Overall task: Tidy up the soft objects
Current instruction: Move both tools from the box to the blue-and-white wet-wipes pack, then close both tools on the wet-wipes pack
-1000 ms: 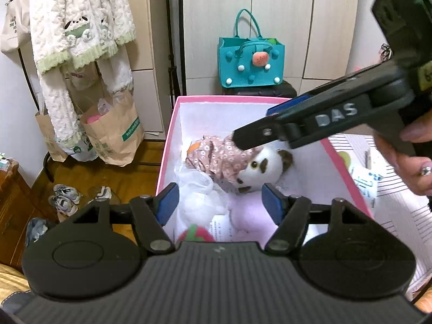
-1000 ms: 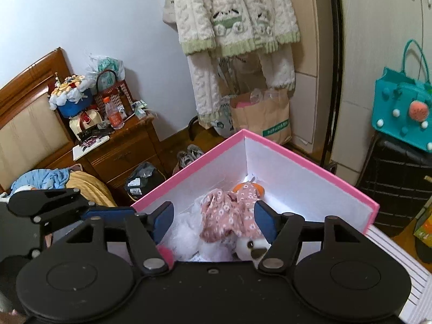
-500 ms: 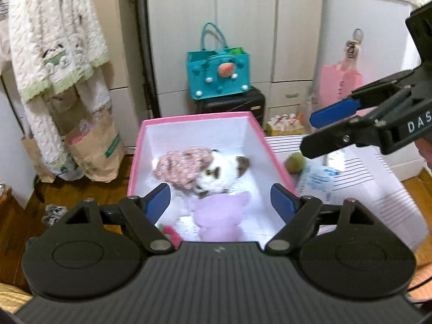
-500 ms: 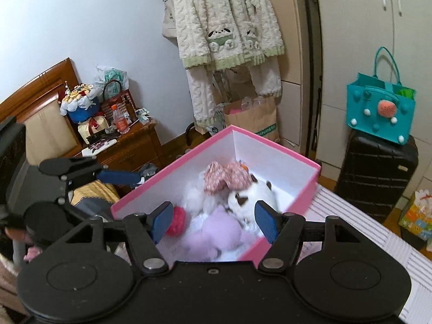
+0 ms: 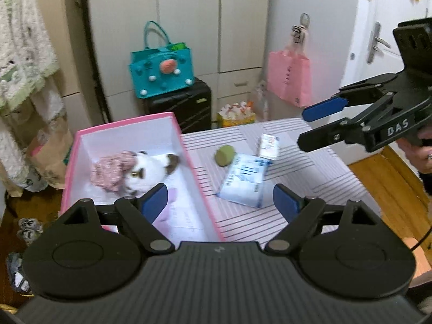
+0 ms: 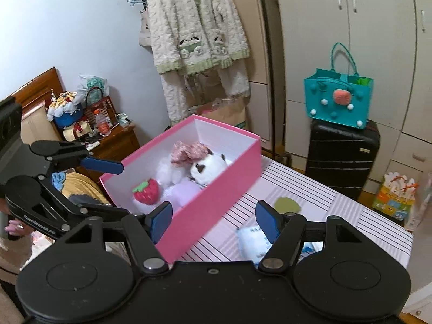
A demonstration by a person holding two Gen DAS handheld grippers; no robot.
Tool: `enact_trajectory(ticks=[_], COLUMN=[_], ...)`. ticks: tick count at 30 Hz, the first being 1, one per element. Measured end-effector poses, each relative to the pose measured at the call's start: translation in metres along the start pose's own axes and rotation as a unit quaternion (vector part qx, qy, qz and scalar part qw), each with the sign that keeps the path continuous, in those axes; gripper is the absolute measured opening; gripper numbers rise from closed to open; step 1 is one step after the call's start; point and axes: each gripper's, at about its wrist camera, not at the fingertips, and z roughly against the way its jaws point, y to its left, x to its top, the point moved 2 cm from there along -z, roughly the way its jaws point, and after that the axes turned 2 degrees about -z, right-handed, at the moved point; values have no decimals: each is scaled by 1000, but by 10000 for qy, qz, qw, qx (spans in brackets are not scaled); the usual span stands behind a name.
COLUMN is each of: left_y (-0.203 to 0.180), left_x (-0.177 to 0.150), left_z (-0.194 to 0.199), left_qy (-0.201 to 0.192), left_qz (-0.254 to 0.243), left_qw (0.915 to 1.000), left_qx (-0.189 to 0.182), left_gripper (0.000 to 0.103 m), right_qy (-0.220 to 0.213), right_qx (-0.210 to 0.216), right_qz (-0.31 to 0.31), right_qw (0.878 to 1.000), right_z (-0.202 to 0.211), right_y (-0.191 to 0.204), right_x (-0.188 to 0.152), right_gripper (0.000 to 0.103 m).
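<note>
A pink box (image 5: 186, 145) (image 6: 216, 210) stands on the striped table (image 5: 324, 178). Inside lie a white plush dog in a floral dress (image 5: 145, 170) (image 6: 208, 167), a purple plush (image 6: 183, 191) and a red strawberry plush (image 6: 147, 190). Right of the box a green ball (image 5: 224, 155) (image 6: 286, 205) rests beside a blue-white tissue pack (image 5: 243, 181) (image 6: 251, 240) and a smaller pack (image 5: 268, 145). My left gripper (image 5: 220, 202) hovers over the box's right wall, its jaws opening with nothing between them. My right gripper (image 6: 214, 217) (image 5: 313, 124) stands open and bare above the table.
A teal bag (image 5: 162, 67) sits on a black suitcase (image 6: 343, 156) behind the table. A pink bag (image 5: 289, 78) hangs on the cupboard. Fleecy clothes (image 6: 197, 32) hang at the back. A wooden nightstand (image 6: 116, 140) stands left, and a paper bag (image 5: 51, 151) on the floor.
Both grippers have drawn back from over the box and swung right. The table with the ball and packs has come into view. The left jaws have widened.
</note>
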Motion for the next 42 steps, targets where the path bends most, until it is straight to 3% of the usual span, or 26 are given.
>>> enact_trajectory(ticks=[5, 10, 14, 16, 21, 26, 32, 36, 42], left_y=[-20, -24, -38, -44, -64, -70, -73, -67, -59], left_x=[4, 8, 8, 8, 8, 8, -4, -19, -40], left_z=[-22, -48, -62, -70, -90, -113, -145, -167, -185], left_qy=[-24, 59, -119, -118, -277, -124, 44, 90, -219], left_qz=[35, 130, -118, -3, -414, -332, 369, 1145, 1988], left_qw=[9998, 9999, 9994, 9996, 9945, 9958, 9985, 9933, 9788], left_qx=[-175, 41, 298, 268, 923, 843, 410, 88, 435], left_gripper=[87, 87, 85, 85, 86, 85, 81, 73, 64], right_qy=[-117, -206, -415, -569, -557, -341, -256, -224, -10], right_qx=[-56, -260, -301, -362, -575, -704, -310, 137, 429], right_qz=[30, 124, 339, 509, 594, 557, 121, -21, -72], right_qw=[9999, 9994, 9981, 9964, 9950, 9954, 9991, 9997, 9991], right_z=[4, -7, -18, -25, -48, -72, -95, -108, -131], right_y=[-21, -43, -58, -67, -91, -117, -140, -144, -144], right_x=[-19, -36, -46, -50, -52, -56, -60, -62, -65], right_gripper=[73, 73, 73, 73, 73, 71, 66, 60, 46])
